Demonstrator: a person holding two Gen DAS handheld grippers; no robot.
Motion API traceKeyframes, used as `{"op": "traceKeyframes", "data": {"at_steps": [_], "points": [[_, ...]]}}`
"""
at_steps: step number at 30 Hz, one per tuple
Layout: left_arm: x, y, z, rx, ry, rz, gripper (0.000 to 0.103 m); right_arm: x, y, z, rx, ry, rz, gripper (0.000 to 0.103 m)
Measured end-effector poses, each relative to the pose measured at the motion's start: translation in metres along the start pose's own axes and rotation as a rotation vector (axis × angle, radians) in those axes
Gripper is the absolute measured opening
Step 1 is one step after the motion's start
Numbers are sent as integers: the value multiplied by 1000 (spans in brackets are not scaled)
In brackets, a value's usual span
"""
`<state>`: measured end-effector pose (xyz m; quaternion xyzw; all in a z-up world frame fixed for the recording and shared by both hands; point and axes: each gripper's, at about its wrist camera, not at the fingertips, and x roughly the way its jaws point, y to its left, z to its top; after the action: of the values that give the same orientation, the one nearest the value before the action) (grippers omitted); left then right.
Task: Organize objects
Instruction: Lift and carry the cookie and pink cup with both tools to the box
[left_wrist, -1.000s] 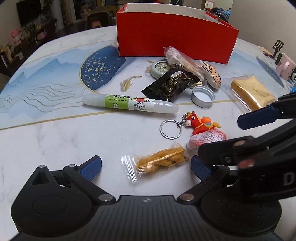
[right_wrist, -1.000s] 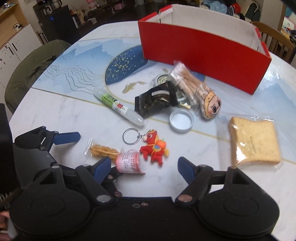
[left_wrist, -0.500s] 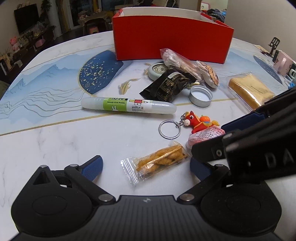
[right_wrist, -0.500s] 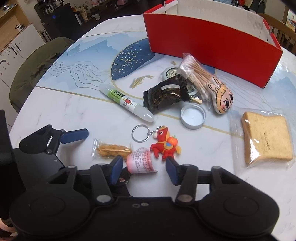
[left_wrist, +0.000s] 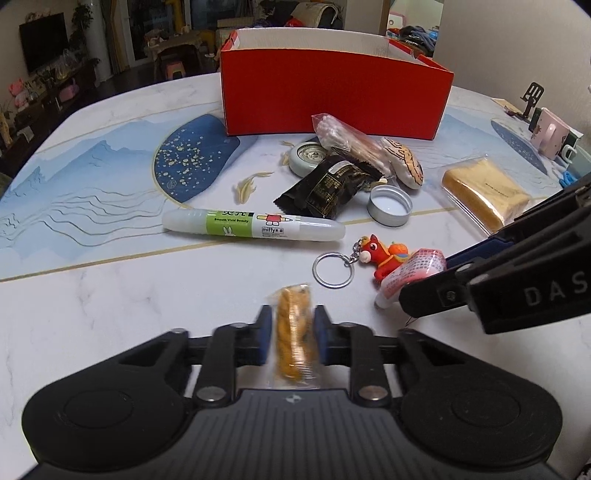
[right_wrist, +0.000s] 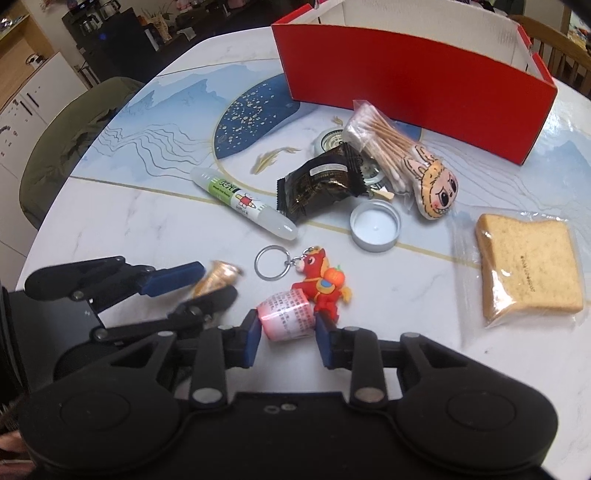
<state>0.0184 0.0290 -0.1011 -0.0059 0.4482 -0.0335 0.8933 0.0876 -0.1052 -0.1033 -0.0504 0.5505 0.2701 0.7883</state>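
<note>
Now the left gripper (left_wrist: 293, 338), wide apart a second ago, is clamped on the twisted snack packet (left_wrist: 294, 330) at the table's (left_wrist: 110, 295) near edge. The right gripper (right_wrist: 285, 336), narrower than before, is closing on the pink candy (right_wrist: 286, 318), beside the red horse keychain (right_wrist: 321, 286).

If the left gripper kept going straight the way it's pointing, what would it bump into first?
Probably the bare marble tabletop, since the left gripper, shut on a clear-wrapped golden fried snack, points steeply downward. If it skimmed along the table instead, the silver key ring lies next ahead, slightly to the right. Depth is hard to judge.
</note>
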Motion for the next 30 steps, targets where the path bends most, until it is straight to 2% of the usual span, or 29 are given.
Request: {"op": "traceKeyframes", "data": {"at_steps": [6,12,20,30], "points": [[-8,3,2,-11,12,-14,19,-17,-4,-2,-28,-34,-6,31],[-27,3,18,-30,-5,-46,19,-40,-14,-2,-33,-73,-14,31],[-47,-2,57,-19,-32,-79,19,-74,-32,8,-12,-134,-52,31],[-55,-6,117,23,-86,-102,19,-113,-54,44,-35,-247,-120,31]]}}
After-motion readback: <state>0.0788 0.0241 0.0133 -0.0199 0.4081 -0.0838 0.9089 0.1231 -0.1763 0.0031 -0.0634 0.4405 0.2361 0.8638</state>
